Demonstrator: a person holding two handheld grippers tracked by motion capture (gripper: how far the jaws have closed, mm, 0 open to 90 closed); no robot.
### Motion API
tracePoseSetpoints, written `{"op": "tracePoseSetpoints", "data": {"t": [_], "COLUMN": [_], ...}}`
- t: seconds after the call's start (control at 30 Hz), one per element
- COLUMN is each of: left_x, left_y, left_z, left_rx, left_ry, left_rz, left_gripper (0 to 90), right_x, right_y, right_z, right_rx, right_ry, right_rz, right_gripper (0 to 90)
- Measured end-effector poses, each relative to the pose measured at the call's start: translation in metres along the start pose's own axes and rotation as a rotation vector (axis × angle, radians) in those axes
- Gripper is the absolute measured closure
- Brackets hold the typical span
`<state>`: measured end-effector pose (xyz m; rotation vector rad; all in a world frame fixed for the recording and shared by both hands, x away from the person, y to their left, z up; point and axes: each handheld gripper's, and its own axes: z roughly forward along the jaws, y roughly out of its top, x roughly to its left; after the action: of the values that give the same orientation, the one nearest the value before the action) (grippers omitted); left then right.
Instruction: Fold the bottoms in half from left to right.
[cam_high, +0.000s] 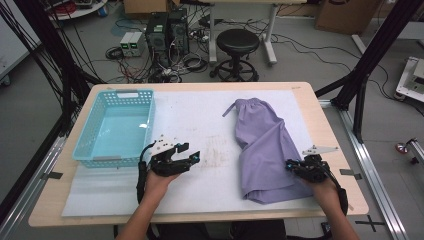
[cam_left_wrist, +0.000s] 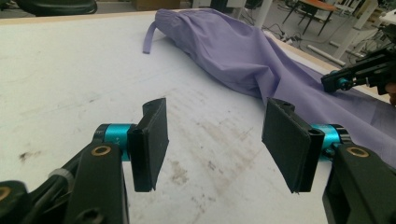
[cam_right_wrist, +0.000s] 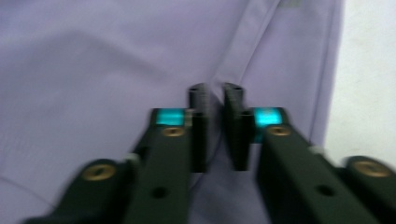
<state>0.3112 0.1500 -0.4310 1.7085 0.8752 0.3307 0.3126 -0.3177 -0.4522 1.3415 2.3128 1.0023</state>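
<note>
A purple garment (cam_high: 260, 145) with a waistband and a loose tie lies folded lengthwise on the right half of the white mat (cam_high: 200, 115). My right gripper (cam_high: 291, 165) rests on its right edge near the hem. In the right gripper view the jaws (cam_right_wrist: 215, 100) stand almost together with a raised fold of the purple cloth (cam_right_wrist: 93, 70) pinched between the pads. My left gripper (cam_high: 192, 159) hovers over bare mat left of the garment, open and with nothing between its fingers (cam_left_wrist: 219, 140). It points toward the garment (cam_left_wrist: 233, 51), with the right gripper (cam_left_wrist: 336, 84) farther off.
An empty teal plastic basket (cam_high: 107, 161) stands at the table's left side, just behind the left hand. The mat carries brownish stains (cam_high: 215, 150) near its middle. Beyond the table are a black stool (cam_high: 237, 45), computer towers and cables on the floor.
</note>
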Motion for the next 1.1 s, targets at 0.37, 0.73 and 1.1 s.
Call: {"op": "tracePoseSetpoints", "data": {"t": [0.37, 0.73, 1.1], "left_x": [-0.004, -0.002, 0.000], "left_y": [-0.006, -0.006, -0.009], "left_z": [-0.013, -0.017, -0.024], "left_rx": [-0.001, -0.016, -0.021], "left_ry": [-0.007, 0.002, 0.005], "left_rz": [-0.008, -0.029, -0.047], "left_gripper": [40.9, 41.1, 41.1], "right_x": [-0.018, -0.012, 0.073], "right_y": [-0.009, -0.009, 0.037], "right_z": [-0.054, -0.051, -0.010], "right_rx": [-0.064, -0.105, -0.155], "right_ry": [-0.148, -0.105, 0.077], "right_rz": [0.070, 0.084, -0.129], "right_gripper": [89.9, 66.2, 65.5]}}
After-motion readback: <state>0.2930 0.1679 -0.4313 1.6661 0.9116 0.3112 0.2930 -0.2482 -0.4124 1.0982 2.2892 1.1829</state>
